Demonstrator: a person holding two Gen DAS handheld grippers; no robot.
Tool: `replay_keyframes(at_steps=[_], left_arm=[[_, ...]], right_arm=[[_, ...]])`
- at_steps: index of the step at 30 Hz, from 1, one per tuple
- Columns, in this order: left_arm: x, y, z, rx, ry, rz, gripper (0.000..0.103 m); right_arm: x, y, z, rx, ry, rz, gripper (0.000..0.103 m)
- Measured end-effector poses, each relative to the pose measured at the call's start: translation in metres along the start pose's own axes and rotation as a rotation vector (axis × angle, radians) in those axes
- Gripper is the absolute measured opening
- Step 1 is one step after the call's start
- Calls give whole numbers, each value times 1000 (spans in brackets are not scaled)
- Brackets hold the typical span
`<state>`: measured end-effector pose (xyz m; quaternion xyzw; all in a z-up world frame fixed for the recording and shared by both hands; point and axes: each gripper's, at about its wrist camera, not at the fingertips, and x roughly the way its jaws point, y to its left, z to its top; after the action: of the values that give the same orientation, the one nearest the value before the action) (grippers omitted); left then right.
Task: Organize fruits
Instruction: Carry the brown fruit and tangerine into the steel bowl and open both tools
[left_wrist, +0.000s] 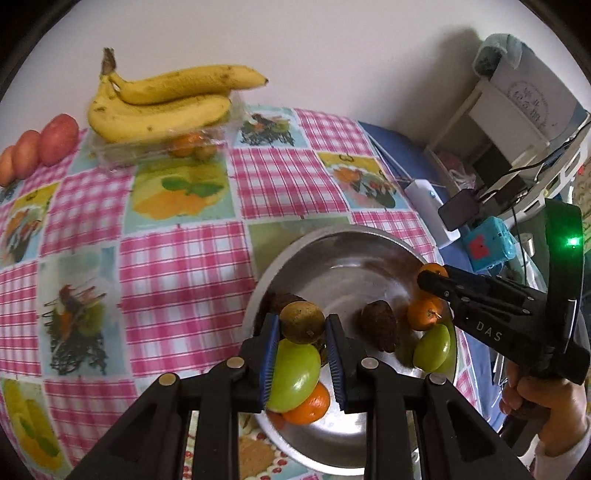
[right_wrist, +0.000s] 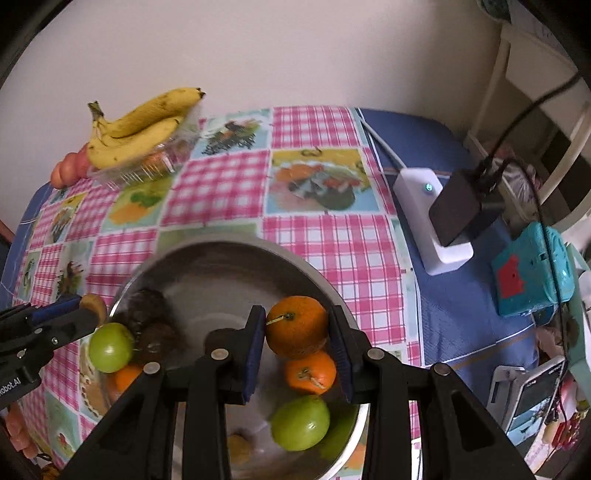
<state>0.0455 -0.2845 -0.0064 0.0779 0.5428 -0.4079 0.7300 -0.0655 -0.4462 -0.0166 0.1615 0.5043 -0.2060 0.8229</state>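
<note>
Left wrist view: the left gripper (left_wrist: 303, 328) is pinching a small brown fruit (left_wrist: 302, 322) above the steel bowl (left_wrist: 295, 243); the fruit is probably light and firm, so held across its middle it should stay put.

Right wrist view: the right gripper (right_wrist: 297, 326) is clamping an orange (right_wrist: 297, 326) over the bowl. Its rind is probably slightly soft and round, so gentle side pressure suits it.

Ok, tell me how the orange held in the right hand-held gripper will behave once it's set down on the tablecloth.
The orange looks round, so on the flat tablecloth it may roll unless released gently. Its peel looks firm and dimpled, so the right hand-held gripper probably holds it without slipping. The short stem on top could catch a pad if it turns.
</note>
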Motion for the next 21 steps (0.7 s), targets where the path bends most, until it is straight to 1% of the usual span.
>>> replay_keyframes(at_steps=[5, 8, 12, 16, 21], left_arm=[[16, -3, 2, 0, 35, -2, 27], [18, -4, 5, -11, 44, -9, 27], [20, 0, 7, -38, 67, -22, 29], [22, 3, 6, -57, 66, -31, 30], [23, 2, 6, -61, 77, -25, 30]], right_arm=[[15, -5, 2, 3, 25, 4, 36], [23, -1, 3, -8, 42, 17, 36], [32, 6, 3, -39, 66, 10, 36], [40, 6, 2, -36, 89, 28, 36], [44, 9, 2, -43, 100, 18, 37]])
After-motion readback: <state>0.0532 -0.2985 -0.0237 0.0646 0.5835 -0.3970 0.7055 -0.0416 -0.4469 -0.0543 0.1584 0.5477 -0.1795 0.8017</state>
